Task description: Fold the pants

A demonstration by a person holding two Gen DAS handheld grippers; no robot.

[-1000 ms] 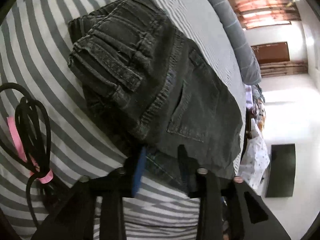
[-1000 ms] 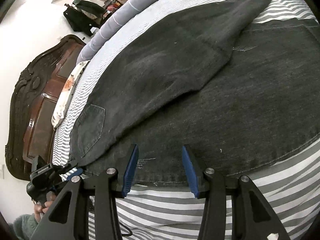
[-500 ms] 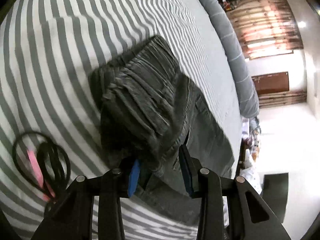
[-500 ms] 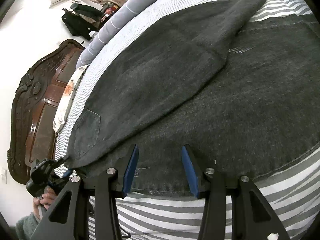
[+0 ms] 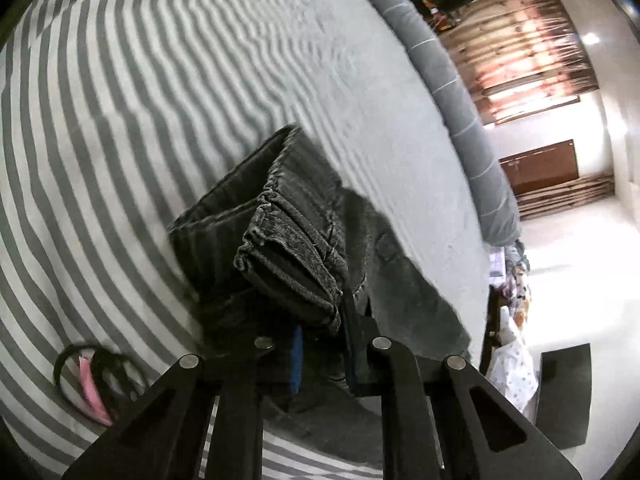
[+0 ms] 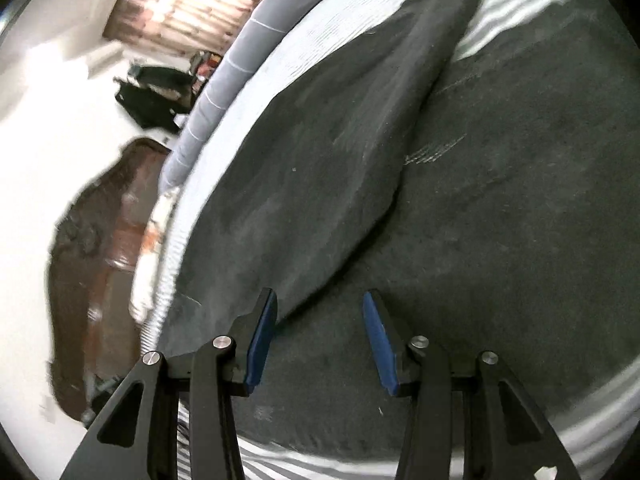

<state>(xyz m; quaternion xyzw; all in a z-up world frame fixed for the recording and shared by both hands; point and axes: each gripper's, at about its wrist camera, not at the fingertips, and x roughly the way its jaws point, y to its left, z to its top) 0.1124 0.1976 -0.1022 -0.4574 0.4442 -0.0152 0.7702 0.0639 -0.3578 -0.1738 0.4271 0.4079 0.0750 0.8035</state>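
L wrist view, far left: a black cable coil (image 5: 98, 376) w/ a pink tag is lying on the grey-and-white striped bedsheet (image 5: 120, 100), near the bottom-left edge, apart from the denim. Moving right, the dark grey pants (image 5: 288, 248) are sitting mid-frame, waistband end bunched in thick stacked folds w/ belt loops and seams showing; the bunch is lifting off the sheet near the gripper. The left gripper (image 5: 322, 354) is at bottom centre, jaws closing, w/ denim between the blue pads and the pads pressing into the fabric – so it's pinching the waistband bunch. Further right, a flatter part of the pants is trailing off twd the bed's right edge. A long grey bolster (image 5: 452, 112) is running along the far side of the bed; beyond it a wood-slat wall and a white floor w/ a dark mat.

R wrist view, left: a dark carved wooden headboard (image 6: 92, 280), blurred. Centre to right: pants (image 6: 500, 220) are spreading flat across the sheet, one leg folded diagonally over the other, reaching far-right. The right gripper (image 6: 319, 340) is hovering just above the denim near its near edge, fingers spread apart, nothing between the pads. Can't tell if the tips are touching the cloth.
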